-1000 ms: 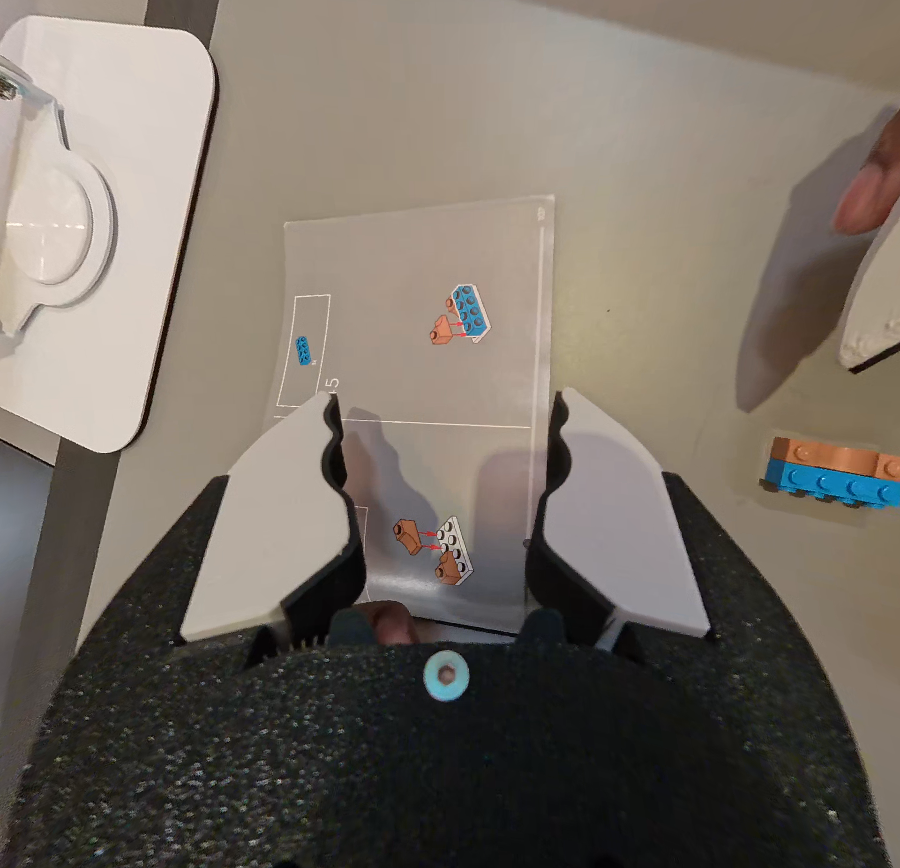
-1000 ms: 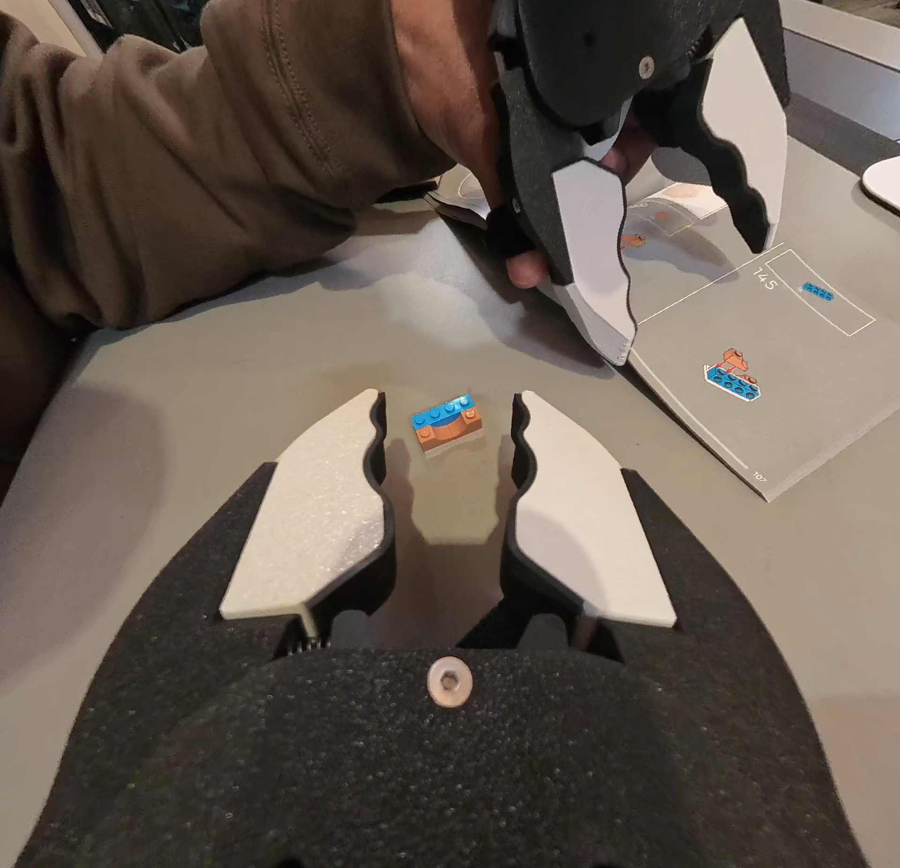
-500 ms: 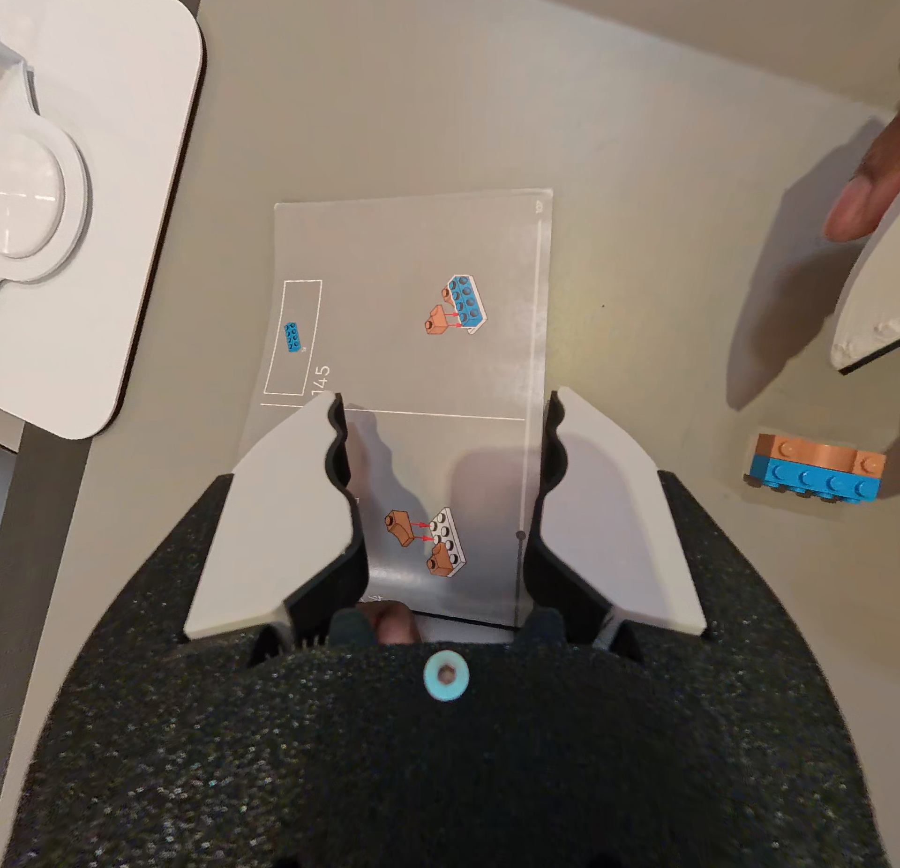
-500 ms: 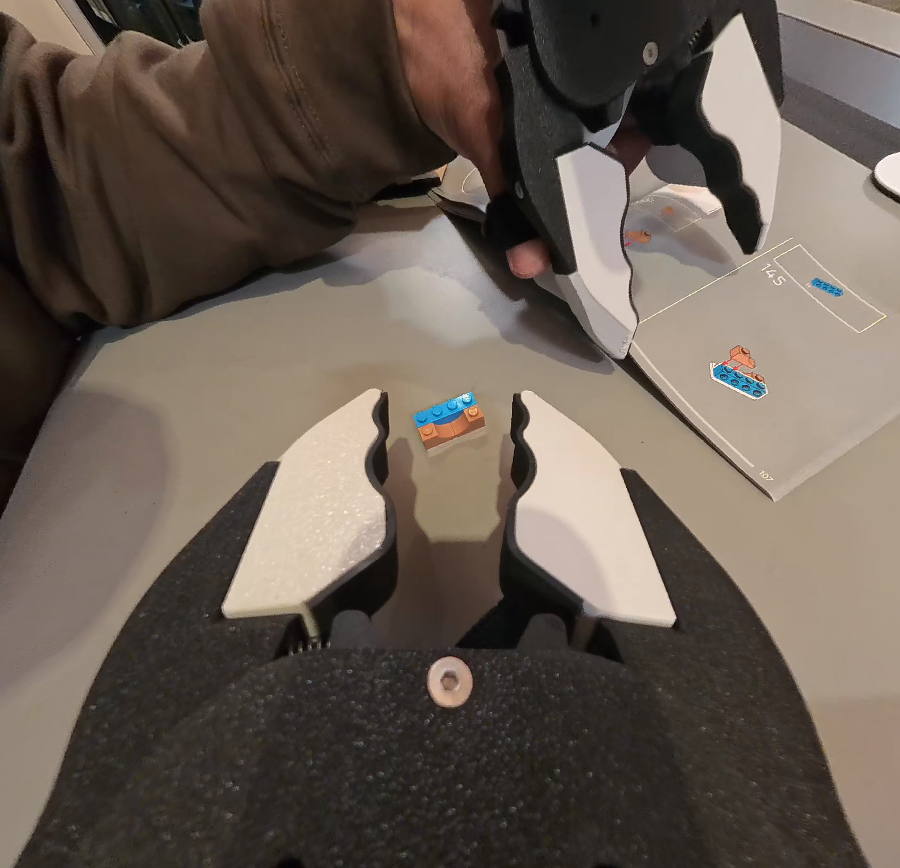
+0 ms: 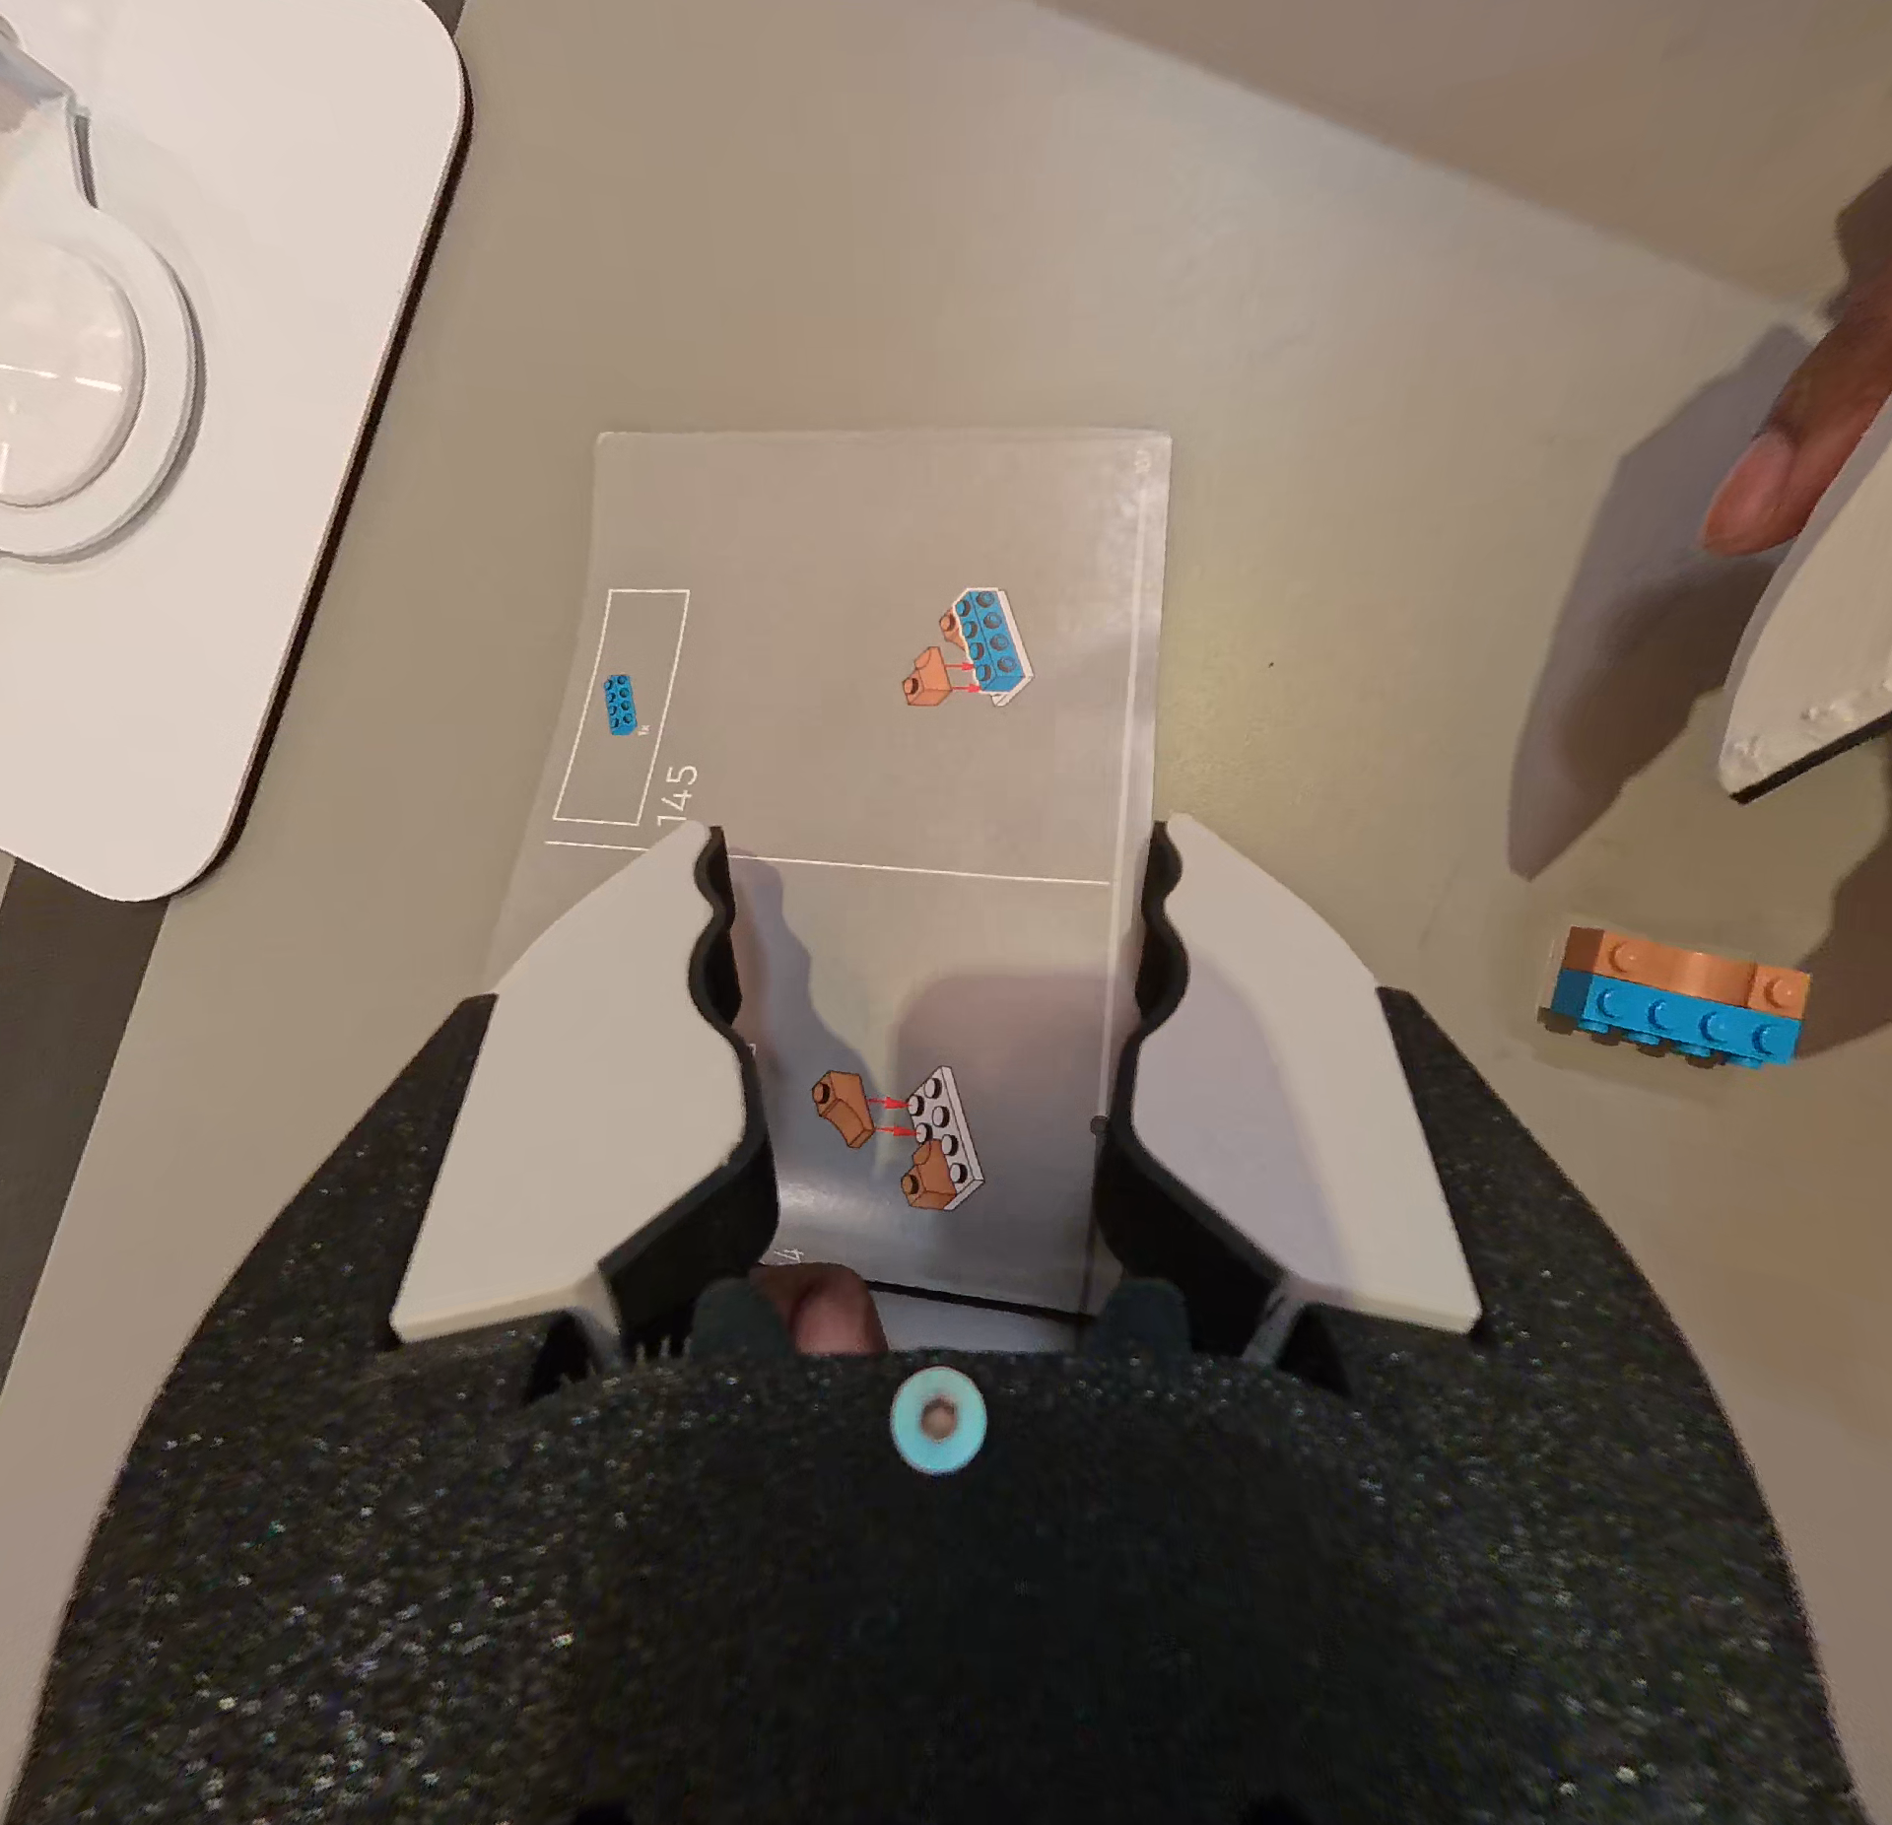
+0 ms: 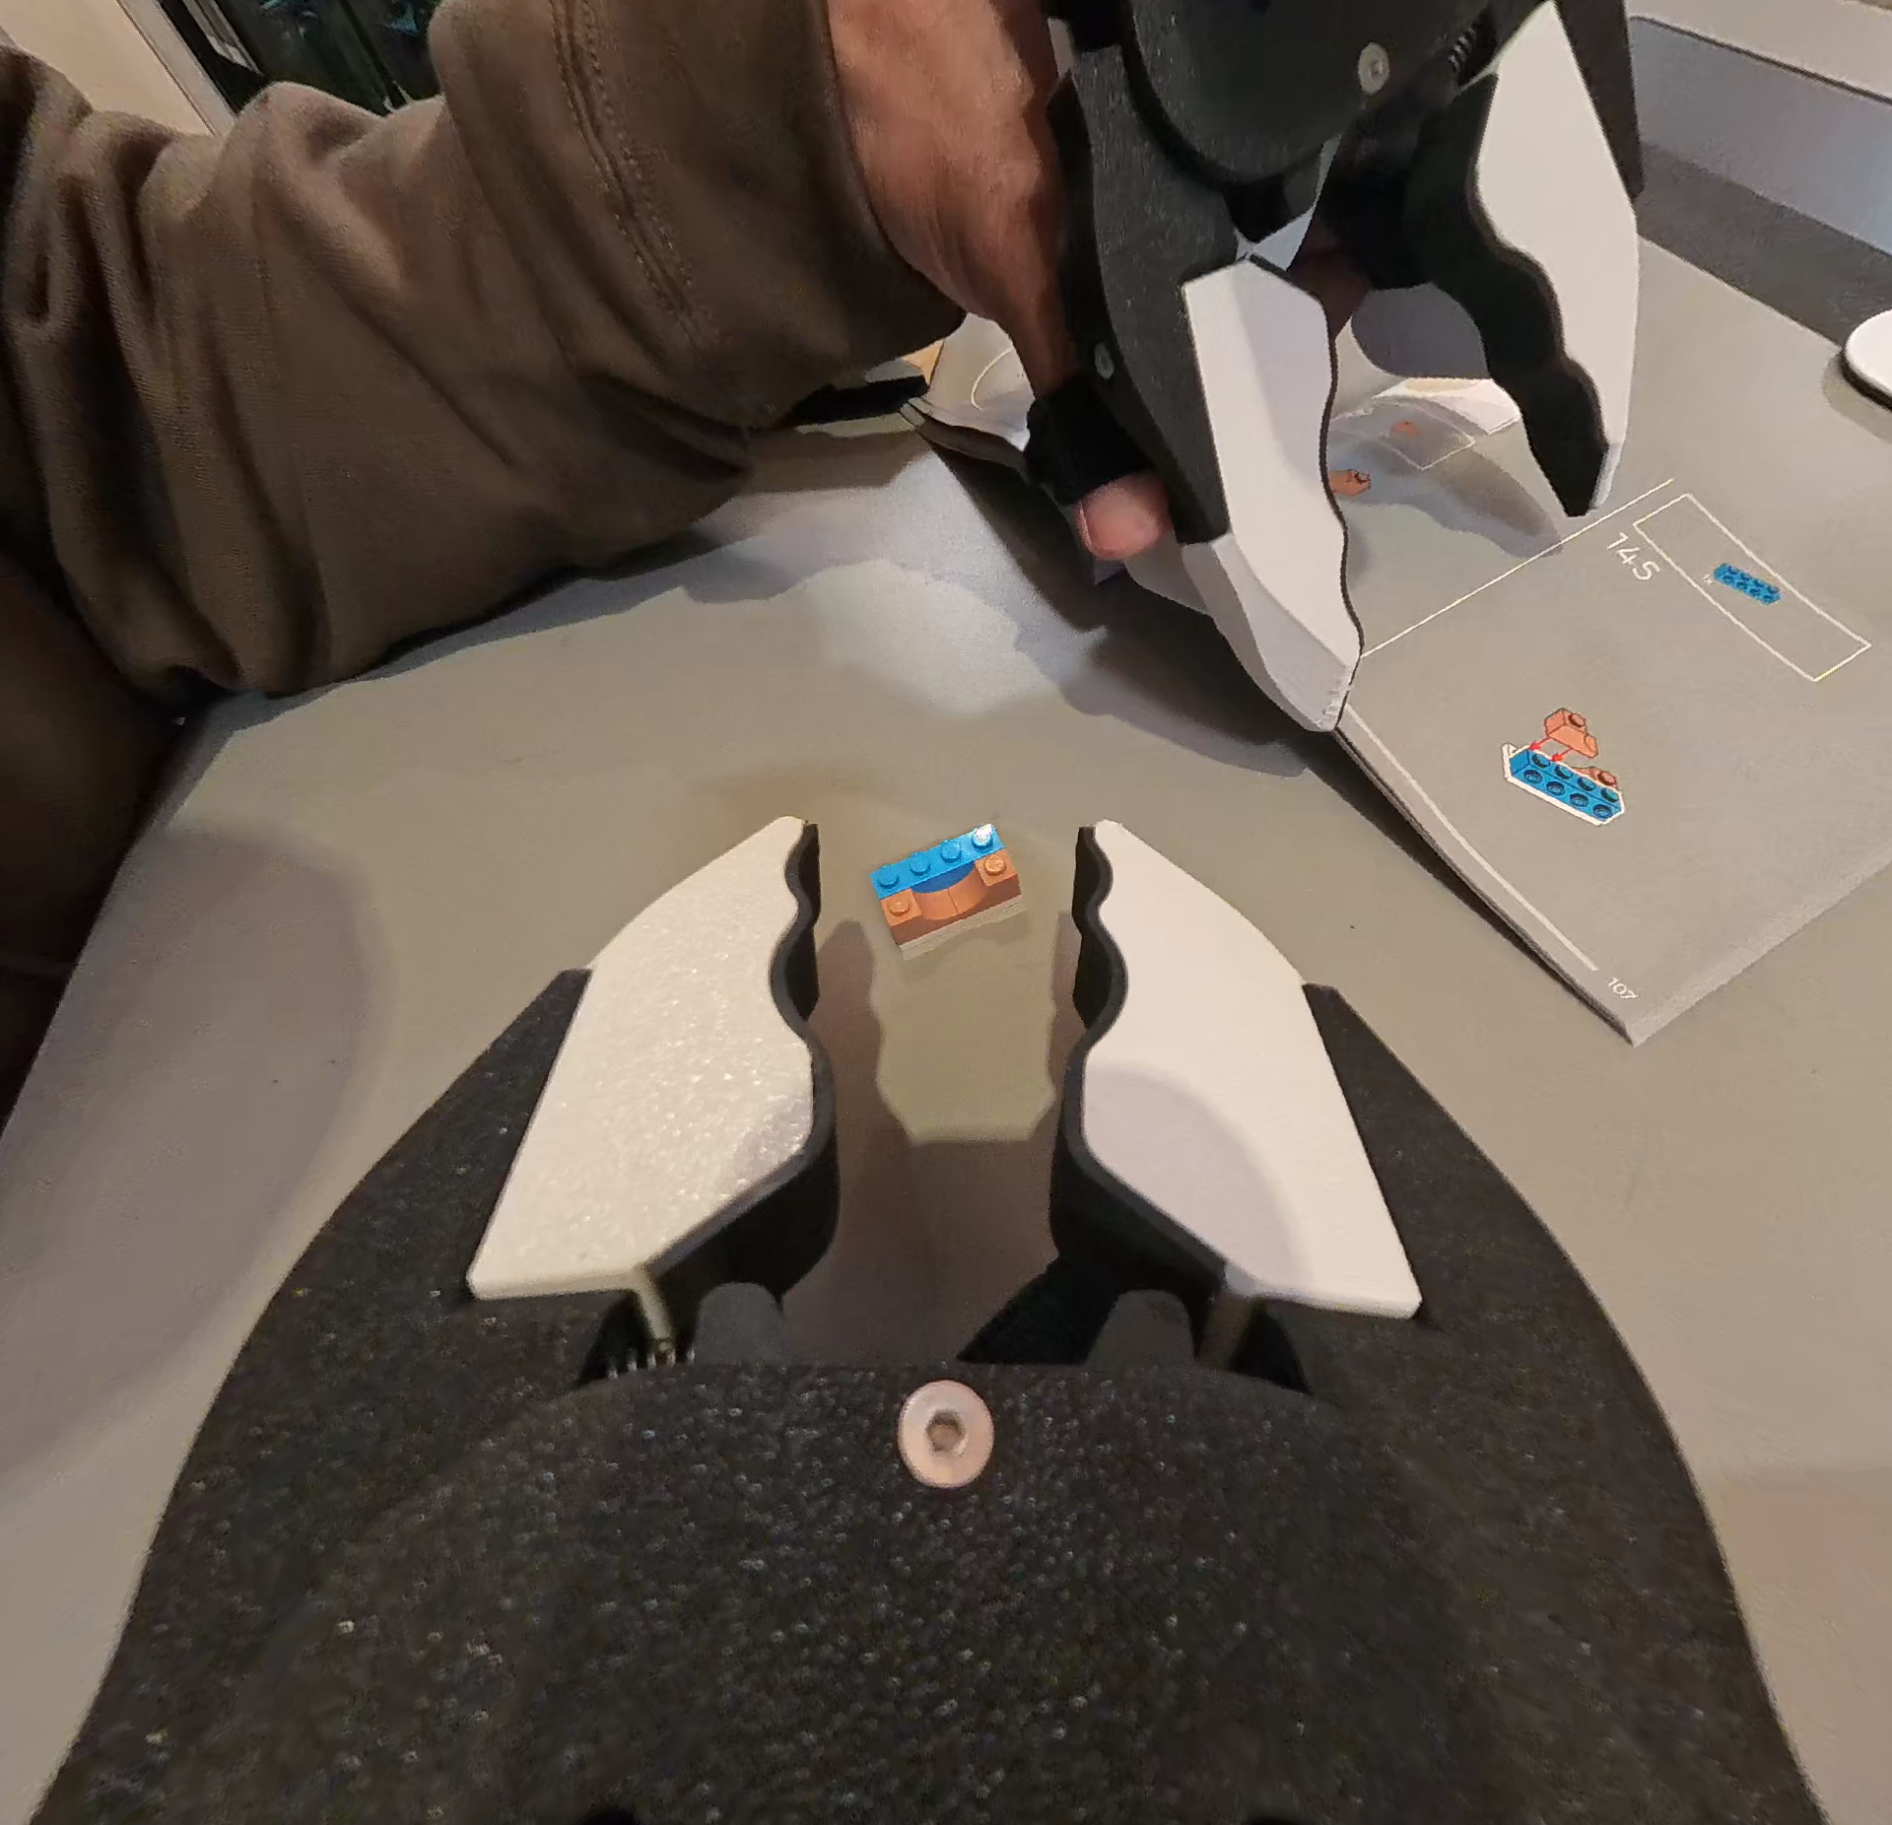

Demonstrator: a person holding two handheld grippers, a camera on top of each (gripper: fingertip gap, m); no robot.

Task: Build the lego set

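Note:
A small lego assembly, a blue plate with orange-brown pieces on it, lies on the grey table just ahead of my right gripper, which is open and empty with its fingertips either side of it. The assembly also shows at the right of the left wrist view. My left gripper is open and empty, held above the open instruction booklet. It shows from outside in the right wrist view, over the booklet.
A white rounded board with a clear round piece lies at the far left, past the table edge seam. A brown-sleeved arm rests on the table behind the assembly. One finger of my right gripper and a fingertip show at the right.
My left gripper has drifted slightly over the booklet, toward its left. My right gripper has held almost still around the assembly. Both stay open.

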